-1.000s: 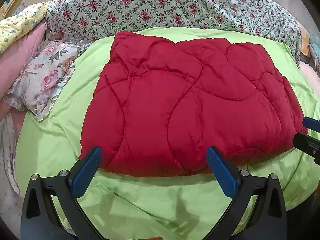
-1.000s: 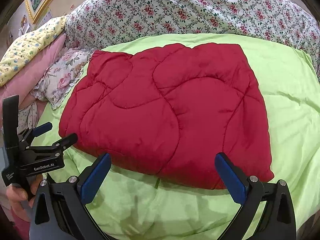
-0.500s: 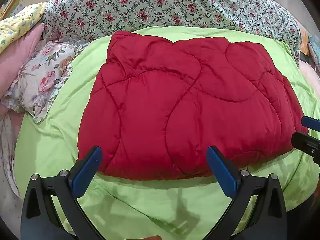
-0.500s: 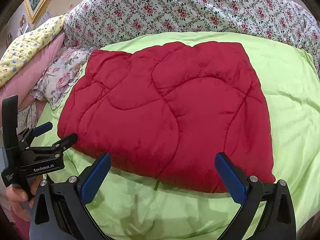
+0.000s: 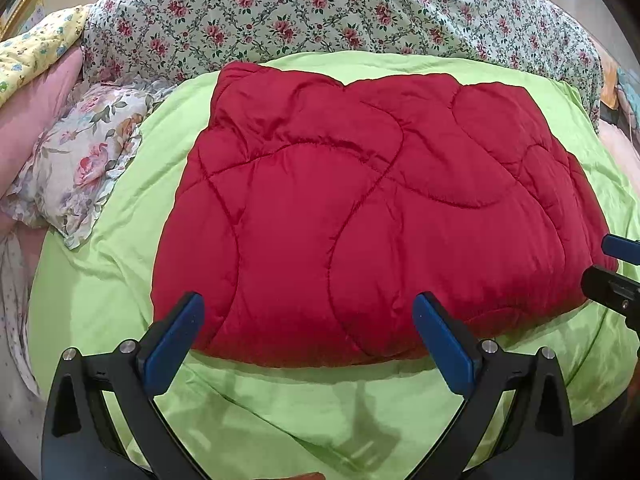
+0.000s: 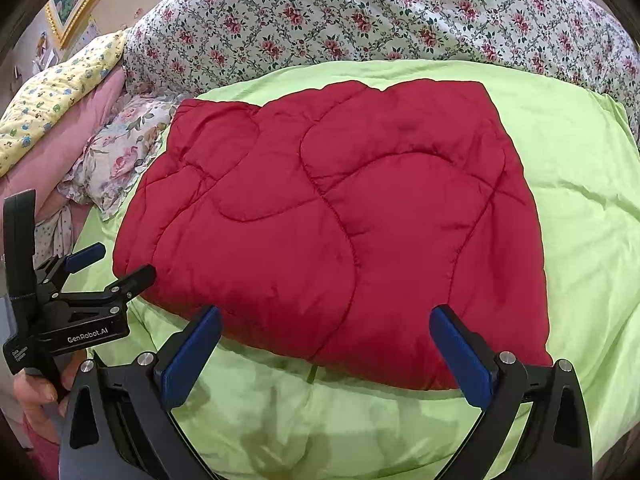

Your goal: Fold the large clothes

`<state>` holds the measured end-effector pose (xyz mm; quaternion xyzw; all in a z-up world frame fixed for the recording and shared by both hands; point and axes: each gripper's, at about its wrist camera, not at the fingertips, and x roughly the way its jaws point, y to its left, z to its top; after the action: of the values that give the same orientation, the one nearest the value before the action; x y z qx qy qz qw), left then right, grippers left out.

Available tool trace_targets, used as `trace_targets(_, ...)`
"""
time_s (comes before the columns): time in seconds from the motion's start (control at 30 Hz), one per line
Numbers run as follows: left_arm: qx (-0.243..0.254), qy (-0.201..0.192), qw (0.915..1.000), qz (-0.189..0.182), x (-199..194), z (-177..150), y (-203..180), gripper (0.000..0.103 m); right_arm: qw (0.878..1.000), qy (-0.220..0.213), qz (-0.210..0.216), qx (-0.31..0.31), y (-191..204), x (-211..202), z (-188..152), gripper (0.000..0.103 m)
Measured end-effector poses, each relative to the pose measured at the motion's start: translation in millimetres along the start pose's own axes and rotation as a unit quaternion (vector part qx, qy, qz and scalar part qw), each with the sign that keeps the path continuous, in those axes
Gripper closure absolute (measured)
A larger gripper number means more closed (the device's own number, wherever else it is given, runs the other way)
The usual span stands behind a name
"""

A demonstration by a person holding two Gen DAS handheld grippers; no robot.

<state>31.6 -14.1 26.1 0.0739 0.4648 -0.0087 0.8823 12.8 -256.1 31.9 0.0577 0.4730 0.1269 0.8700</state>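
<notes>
A red quilted garment (image 5: 360, 216) lies folded into a thick rectangle on a lime-green bedsheet (image 5: 304, 412). It also shows in the right wrist view (image 6: 344, 232). My left gripper (image 5: 308, 332) is open and empty, hovering over the garment's near edge. My right gripper (image 6: 326, 346) is open and empty, over the near edge further right. The left gripper shows at the left of the right wrist view (image 6: 108, 264), held by a hand beside the garment's near left corner. The right gripper's tips show at the right edge of the left wrist view (image 5: 616, 268).
A floral duvet (image 5: 328, 12) is heaped behind the garment. A flowered pillow (image 5: 84, 160) lies to the left, with pink and yellow bedding (image 6: 52, 96) beyond it. The green sheet (image 6: 588, 208) stretches right of the garment.
Both grippers have moved slightly forward toward the garment, whose near edge now sits lower in both views. Both stay open. The garment has not moved.
</notes>
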Motion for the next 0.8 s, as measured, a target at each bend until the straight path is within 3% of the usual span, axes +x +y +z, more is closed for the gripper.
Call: trace_targets(0.8,0.002,-0.002,1.0,0.002,1.6,3.3,0.8,0.0,1.0,0.0,0.001,0.0,0.4,0.5,1.1,0.0)
